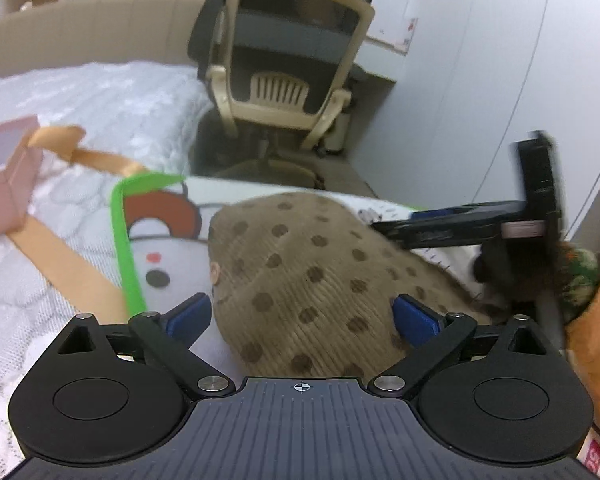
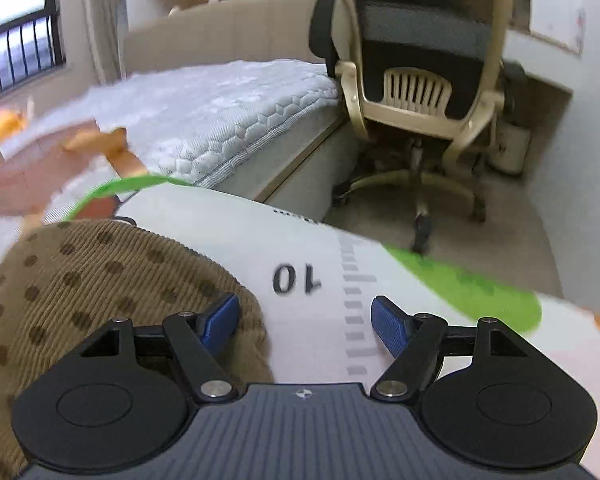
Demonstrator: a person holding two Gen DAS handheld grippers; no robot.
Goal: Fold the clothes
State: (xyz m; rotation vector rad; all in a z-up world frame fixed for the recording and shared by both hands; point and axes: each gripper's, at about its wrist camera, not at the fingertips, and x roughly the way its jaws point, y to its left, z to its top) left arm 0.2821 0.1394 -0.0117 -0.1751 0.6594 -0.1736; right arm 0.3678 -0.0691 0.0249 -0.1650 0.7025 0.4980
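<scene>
A tan corduroy garment with dark brown dots (image 1: 300, 272) lies bunched on a white play mat with a green border (image 1: 128, 248) on the bed. My left gripper (image 1: 302, 316) is open, its blue pads on either side of the garment's near edge, nothing clamped. In the left wrist view the right gripper (image 1: 388, 229) reaches in from the right, held by a hand in a dark glove, over the garment's right side. In the right wrist view my right gripper (image 2: 304, 322) is open above the mat (image 2: 308, 248), with the dotted garment (image 2: 100, 280) to its left, beside the left pad.
A pink box (image 1: 4, 184) and tan ribbon strips (image 1: 60, 268) lie on the quilted white mattress (image 1: 100, 96) to the left. A beige office chair (image 1: 284, 60) stands past the bed's edge, seen too as the chair (image 2: 424, 60) in the right wrist view. An orange sleeve (image 1: 596, 340) is at right.
</scene>
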